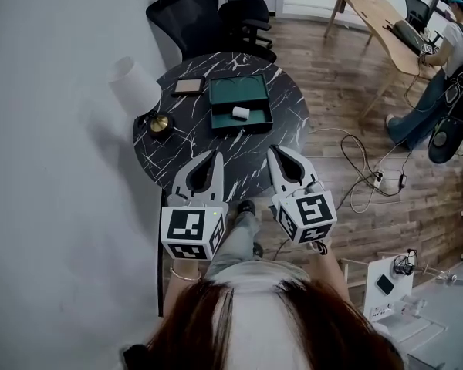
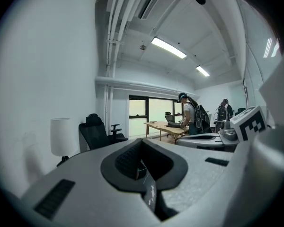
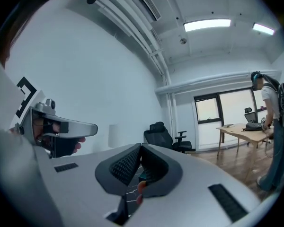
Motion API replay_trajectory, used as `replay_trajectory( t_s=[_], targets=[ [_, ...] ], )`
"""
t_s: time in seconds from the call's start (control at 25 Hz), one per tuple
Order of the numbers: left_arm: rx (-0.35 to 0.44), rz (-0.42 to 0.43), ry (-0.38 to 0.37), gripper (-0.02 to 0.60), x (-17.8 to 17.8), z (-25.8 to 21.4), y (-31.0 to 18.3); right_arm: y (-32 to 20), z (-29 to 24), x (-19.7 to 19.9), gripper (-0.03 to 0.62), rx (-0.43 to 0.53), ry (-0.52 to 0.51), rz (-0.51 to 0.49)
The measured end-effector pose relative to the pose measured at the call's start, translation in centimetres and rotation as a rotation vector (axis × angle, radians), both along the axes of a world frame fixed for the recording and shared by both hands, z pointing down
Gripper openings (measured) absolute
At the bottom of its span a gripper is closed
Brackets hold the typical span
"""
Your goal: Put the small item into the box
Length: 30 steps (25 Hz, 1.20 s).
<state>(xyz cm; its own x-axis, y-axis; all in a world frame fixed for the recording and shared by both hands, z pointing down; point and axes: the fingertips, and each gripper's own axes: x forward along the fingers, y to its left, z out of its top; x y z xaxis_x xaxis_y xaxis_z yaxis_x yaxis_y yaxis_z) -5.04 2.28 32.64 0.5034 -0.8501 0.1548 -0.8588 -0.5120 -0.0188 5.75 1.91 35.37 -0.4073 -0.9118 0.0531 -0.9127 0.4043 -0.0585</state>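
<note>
Closest in is the holder's dark reddish hair (image 1: 278, 322), low in the head view. Just beyond it, both tools point at the round black marble worktop with white veins (image 1: 289, 99).

The left gripper (image 1: 217, 156) has its jaws together, tip against tip, gripping nothing. The right gripper (image 1: 272, 151), just beside it, has its jaws pressed together too and is equally empty. Both hang at the worktop's near edge, well apart from the box.

At the worktop's left edge stands a white cylindrical lamp shade (image 1: 135, 83) on a brass base (image 1: 159, 123). Next comes a small flat brown square piece (image 1: 188, 86), and just beside that the open dark green rectangular box (image 1: 241, 127). The small white item (image 1: 240, 112) lies inside the box, near its front wall.

Behind the worktop are black office chairs (image 1: 216, 10). Far right, another person (image 1: 447, 45) stands at a light wooden desk (image 1: 378, 18).
</note>
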Motion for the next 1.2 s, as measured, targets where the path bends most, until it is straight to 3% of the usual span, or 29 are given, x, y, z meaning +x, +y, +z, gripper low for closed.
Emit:
replay_trajectory(
  t_s=[0.44,1.2],
  targets=[
    [0.009,0.031,0.008,0.008,1.1,0.2,3.3,3.6,-0.8,0.7,0.026,0.032,-0.011,0.026],
    [0.015,0.042,0.017,0.009,1.2,0.1,5.1,5.4,-0.8,0.3,0.025,0.031,-0.015,0.025]
  ],
)
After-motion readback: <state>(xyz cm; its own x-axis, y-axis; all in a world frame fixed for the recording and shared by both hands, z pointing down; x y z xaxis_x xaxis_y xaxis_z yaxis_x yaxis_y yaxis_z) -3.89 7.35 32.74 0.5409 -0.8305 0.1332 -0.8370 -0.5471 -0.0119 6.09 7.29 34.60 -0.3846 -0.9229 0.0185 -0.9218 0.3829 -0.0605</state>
